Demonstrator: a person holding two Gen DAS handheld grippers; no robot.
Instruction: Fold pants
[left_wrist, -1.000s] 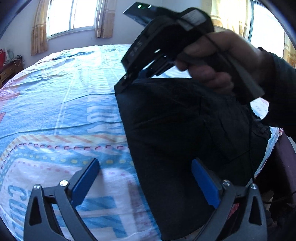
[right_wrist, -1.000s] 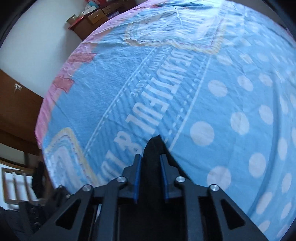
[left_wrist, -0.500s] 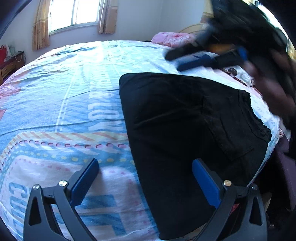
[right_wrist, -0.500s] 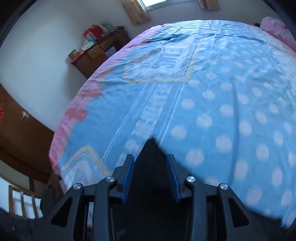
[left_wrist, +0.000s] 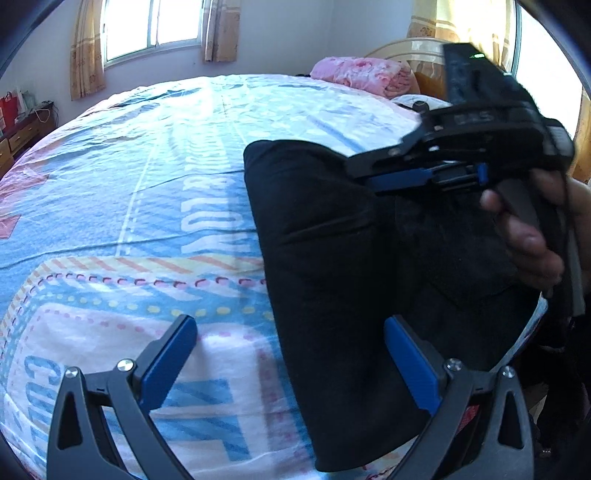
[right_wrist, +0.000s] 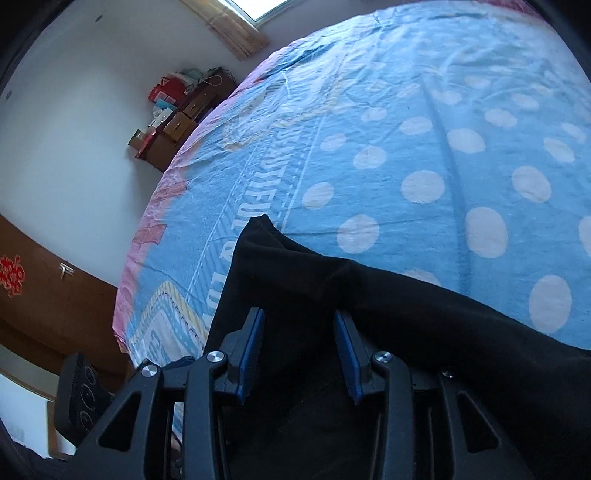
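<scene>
The black pants lie folded on the blue patterned bedsheet, near the bed's right edge. My left gripper is open and empty, its fingers straddling the pants' left edge near the front. My right gripper shows in the left wrist view, held by a hand just above the pants' far part. In the right wrist view the right gripper is open, its blue pads apart over the black cloth, gripping nothing.
A pink quilt lies at the bed's far end. A wooden dresser with boxes stands by the wall. A wooden wardrobe stands left of the bed. Windows with curtains are behind.
My right gripper let go of the pants' corner, opened, swung up and away, and now sits low over the pants again. The folded pants lie flat. My left gripper stayed open in place.
</scene>
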